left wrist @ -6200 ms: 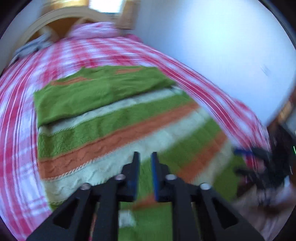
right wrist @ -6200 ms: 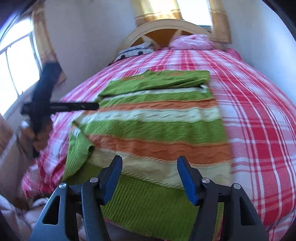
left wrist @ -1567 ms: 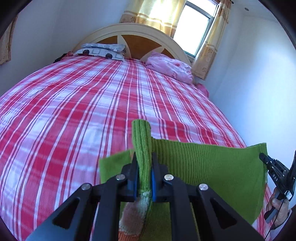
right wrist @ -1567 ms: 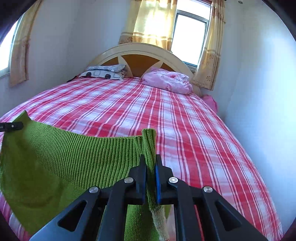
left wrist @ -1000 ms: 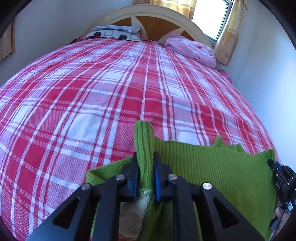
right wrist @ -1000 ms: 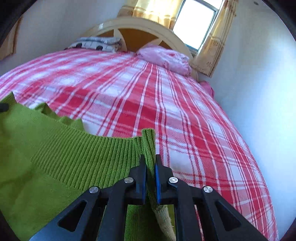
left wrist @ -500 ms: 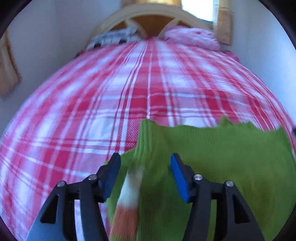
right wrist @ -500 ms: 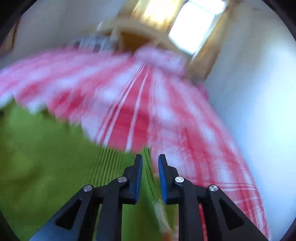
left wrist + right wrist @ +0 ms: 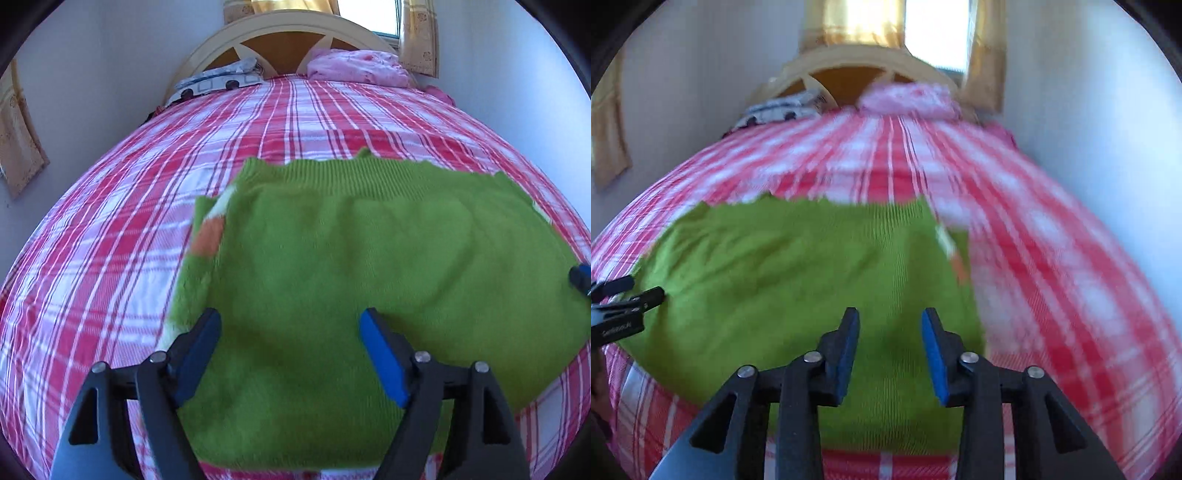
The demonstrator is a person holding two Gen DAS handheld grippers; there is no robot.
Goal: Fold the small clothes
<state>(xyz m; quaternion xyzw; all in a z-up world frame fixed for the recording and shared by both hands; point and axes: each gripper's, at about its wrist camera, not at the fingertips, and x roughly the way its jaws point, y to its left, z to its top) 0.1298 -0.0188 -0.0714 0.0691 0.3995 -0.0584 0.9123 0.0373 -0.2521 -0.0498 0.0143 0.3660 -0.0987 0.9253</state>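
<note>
Lettering on left tongs (image 9: pixel 290 354) is blurred; right tongs (image 9: pixel 890 350) likewise angled down, jaws just spread, over green sweater (image 9: pixel 369 258).

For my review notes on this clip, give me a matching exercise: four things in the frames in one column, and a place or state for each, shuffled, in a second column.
Things:
1. green knitted sweater
2. left gripper
3. pink bundle of bedding
4. patterned pillow

Place or state:
A. at the headboard, on the window side
B. folded flat on the red plaid bedspread
C. at the headboard, on the side away from the window
D. open, nothing held

Pairs: 1-B, 2-D, 3-A, 4-C
</note>
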